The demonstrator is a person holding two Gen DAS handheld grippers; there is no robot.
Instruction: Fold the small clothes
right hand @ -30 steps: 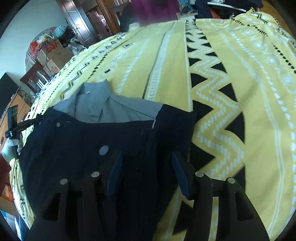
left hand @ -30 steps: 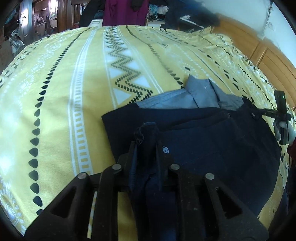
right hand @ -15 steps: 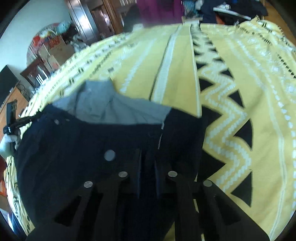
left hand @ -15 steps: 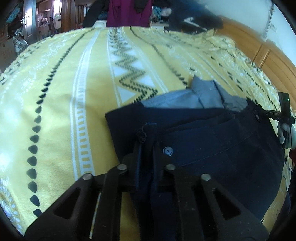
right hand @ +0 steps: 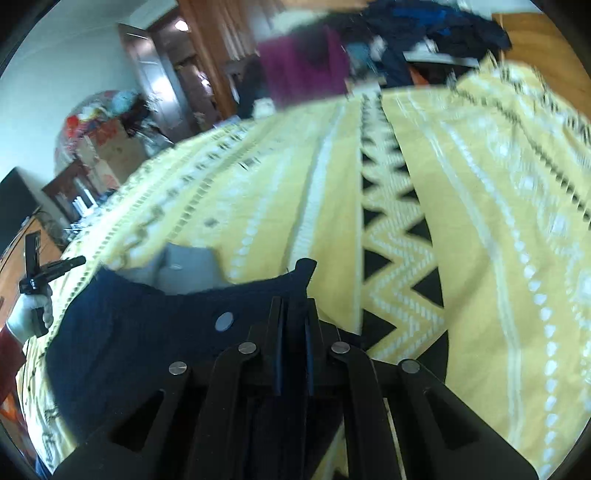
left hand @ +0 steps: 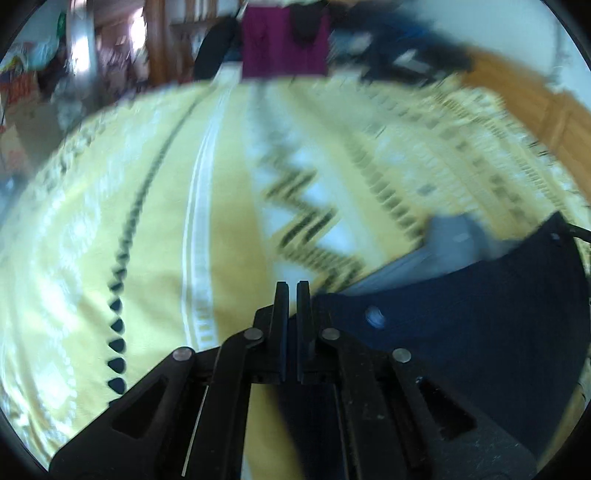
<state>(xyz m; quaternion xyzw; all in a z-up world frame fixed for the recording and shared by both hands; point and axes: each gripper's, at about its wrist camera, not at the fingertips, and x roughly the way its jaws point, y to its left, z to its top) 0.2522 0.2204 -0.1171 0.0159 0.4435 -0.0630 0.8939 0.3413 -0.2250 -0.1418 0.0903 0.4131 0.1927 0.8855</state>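
1. Left gripper [left hand: 291, 287]: fingers pressed together, with only a thin slit between them. Dark cloth fills the lower part of the slit, so it is pinching the navy garment [left hand: 480, 325] at its near edge.
2. Right gripper [right hand: 293, 303]: fingers pressed together on a fold of the navy garment. One corner of the cloth stands up just past the fingertips.
3. Navy garment: it spans the gap between the two grippers at the near edge of the bed. In the right wrist view its upper hem runs as a sagging line from the right gripper to the far left. The cloth below the hem drops toward the cameras.
4. Button [right hand: 225, 321]: pale and round, on the navy garment, just left of the right gripper's fingers.
5. Gloved hand [right hand: 29, 317]: white glove, at the far left edge of the right wrist view. It holds the left gripper's handle. That gripper's tip is near the far corner of the navy garment; contact at that point cannot be resolved.
6. Grey garment [right hand: 188, 269]: lies flat on the bed cover [right hand: 480, 221], just behind the navy hem and partly hidden by it.
7. Bed cover: yellow, with white stripes and black zigzag bands. It extends from the grippers to the far end of the bed. The left wrist view is blurred.
8. Magenta cloth [right hand: 303, 70]: past the far end of the bed.
9. Clothes pile [right hand: 436, 29]: dark, to the right of the magenta cloth.
10. Wooden panel [left hand: 554, 110]: along the far right side of the bed.
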